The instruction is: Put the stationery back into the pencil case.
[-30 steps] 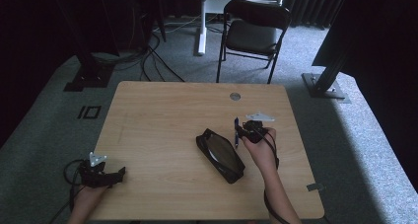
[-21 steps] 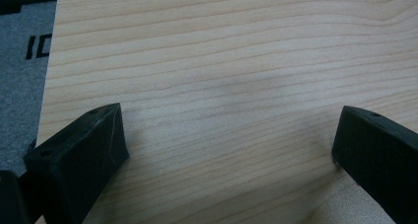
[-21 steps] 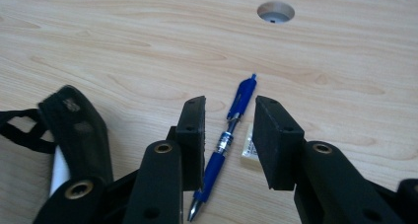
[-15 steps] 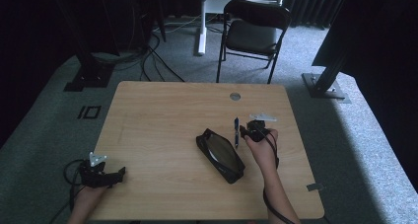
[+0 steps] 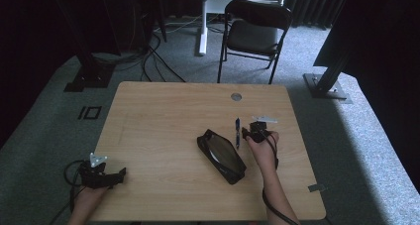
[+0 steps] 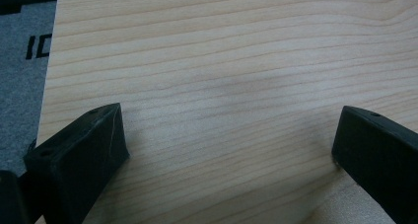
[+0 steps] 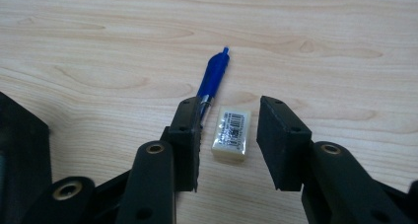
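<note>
Two grippers, one case, one pen and one eraser are counted. The left gripper [image 5: 121, 174] is rested with its jaws wide apart over bare wood. A black case [image 5: 221, 155] lies left of the right gripper [image 7: 227, 135], whose jaws have just been opening; between them, untouched, sits a small white eraser [image 7: 231, 133] with a barcode label, a blue pen [image 7: 213, 77] just beside it. The table [image 5: 163, 121] is pale wood; grey carpet, a chair [image 5: 257, 29] and dark curtains lie beyond.

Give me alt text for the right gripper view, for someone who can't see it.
The right gripper hangs over a small white eraser with a barcode label, jaws apart on either side of it. A blue pen lies beside the eraser on the light wooden table, partly behind one jaw.
</note>
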### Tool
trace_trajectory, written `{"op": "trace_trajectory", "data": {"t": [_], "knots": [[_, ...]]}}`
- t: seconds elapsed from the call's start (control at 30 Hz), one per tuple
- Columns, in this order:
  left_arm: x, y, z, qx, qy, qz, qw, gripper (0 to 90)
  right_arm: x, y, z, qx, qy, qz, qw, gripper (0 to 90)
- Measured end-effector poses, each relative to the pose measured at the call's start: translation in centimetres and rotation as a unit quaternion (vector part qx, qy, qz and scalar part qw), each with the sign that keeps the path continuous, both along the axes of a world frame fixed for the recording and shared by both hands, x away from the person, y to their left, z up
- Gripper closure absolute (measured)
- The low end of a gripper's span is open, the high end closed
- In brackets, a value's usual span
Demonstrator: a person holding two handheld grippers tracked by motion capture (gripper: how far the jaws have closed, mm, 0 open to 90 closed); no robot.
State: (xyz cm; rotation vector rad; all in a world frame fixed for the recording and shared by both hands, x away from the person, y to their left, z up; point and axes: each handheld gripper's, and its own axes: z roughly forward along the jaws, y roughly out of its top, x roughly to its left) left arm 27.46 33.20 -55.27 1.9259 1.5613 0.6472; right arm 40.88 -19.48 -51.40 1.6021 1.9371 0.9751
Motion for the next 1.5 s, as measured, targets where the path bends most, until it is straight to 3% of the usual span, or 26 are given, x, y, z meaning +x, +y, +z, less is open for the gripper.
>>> {"op": "trace_trajectory", "data": {"t": [0.9,1.5], "knots": [[0.0,0.0,0.0,0.000,0.000,0.000,1.0000,0.4,1.4,0.5,-2.6,-0.014,0.033,-0.008,0.9993,67.1],[0.0,0.0,0.0,0.000,0.000,0.000,1.0000,0.4,1.8,0.6,-2.6,-0.026,0.043,-0.006,0.9987,68.5]]}}
